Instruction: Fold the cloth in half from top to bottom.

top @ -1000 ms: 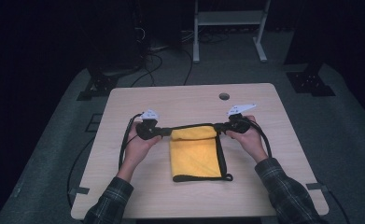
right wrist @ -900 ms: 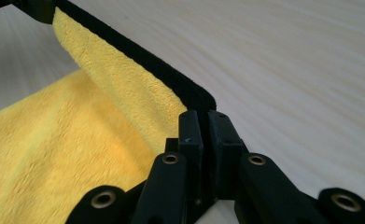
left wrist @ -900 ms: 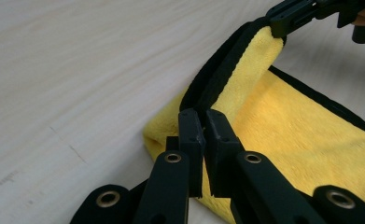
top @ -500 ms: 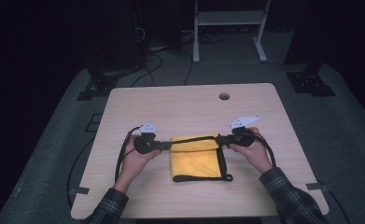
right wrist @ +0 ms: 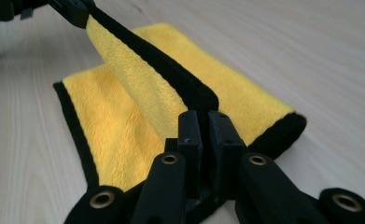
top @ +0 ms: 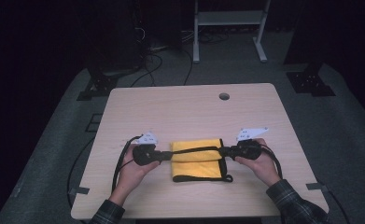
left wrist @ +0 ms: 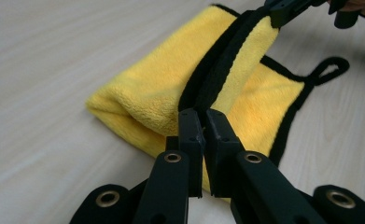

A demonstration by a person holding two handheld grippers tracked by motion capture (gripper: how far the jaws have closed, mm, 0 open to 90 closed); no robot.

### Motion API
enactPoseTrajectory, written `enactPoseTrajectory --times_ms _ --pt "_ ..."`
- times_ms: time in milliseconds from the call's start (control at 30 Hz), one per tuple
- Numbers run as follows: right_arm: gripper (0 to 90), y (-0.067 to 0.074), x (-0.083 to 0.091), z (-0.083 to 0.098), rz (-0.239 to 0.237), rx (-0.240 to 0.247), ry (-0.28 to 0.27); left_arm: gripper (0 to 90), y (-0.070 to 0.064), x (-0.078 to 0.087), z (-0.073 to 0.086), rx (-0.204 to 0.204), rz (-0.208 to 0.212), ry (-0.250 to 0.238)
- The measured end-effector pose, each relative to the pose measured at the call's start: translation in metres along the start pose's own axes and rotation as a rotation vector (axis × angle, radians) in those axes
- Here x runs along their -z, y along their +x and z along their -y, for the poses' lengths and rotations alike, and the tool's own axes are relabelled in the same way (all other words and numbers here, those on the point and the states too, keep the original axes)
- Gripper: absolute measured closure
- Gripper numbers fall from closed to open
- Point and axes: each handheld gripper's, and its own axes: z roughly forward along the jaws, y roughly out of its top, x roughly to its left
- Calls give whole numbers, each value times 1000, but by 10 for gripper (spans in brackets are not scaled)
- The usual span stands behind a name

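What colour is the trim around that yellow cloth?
Black. The trim on the cloth shows best in the left gripper view.

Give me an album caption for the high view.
Two hand-held grippers, left and right, pinch a black-edged yellow fleece cloth over a pale wooden table.

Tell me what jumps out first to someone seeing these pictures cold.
The bright yellow cloth with black trim, lying near the front middle of the pale wooden table. Its black-edged upper layer is pinched at both ends and stretched taut between the left tool and the right tool, each shut on a corner. A small hanging loop sticks out at the cloth's near right corner, and a round hole sits far back in the tabletop.
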Motion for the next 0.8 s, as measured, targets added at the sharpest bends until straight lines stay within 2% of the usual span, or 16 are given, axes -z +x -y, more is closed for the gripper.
enactPoseTrajectory --times_ms 200,267,400,467,500,567,667,700,800 --pt "833 7 4 9 -7 6 7 858 -13 2 6 -16 16 22" --pt "831 13 7 14 -18 8 6 858 -17 2 12 -26 9 46" --pt "820 22 5 23 -43 16 37 856 -16 -4 22 -19 11 91" --pt "817 26 2 28 -46 18 63 852 -17 -5 23 -19 12 104" --pt "814 28 1 30 -45 22 74 848 -18 -9 26 -28 14 131" --pt "800 29 1 33 -42 24 80 839 -18 -9 27 -29 19 138" --pt "740 30 5 30 -43 20 59 796 -18 -6 25 -19 30 117" --pt "720 30 8 28 -51 19 40 778 -18 1 20 -11 49 71" --pt "708 31 17 21 -67 17 -28 753 -18 15 11 -12 59 6"
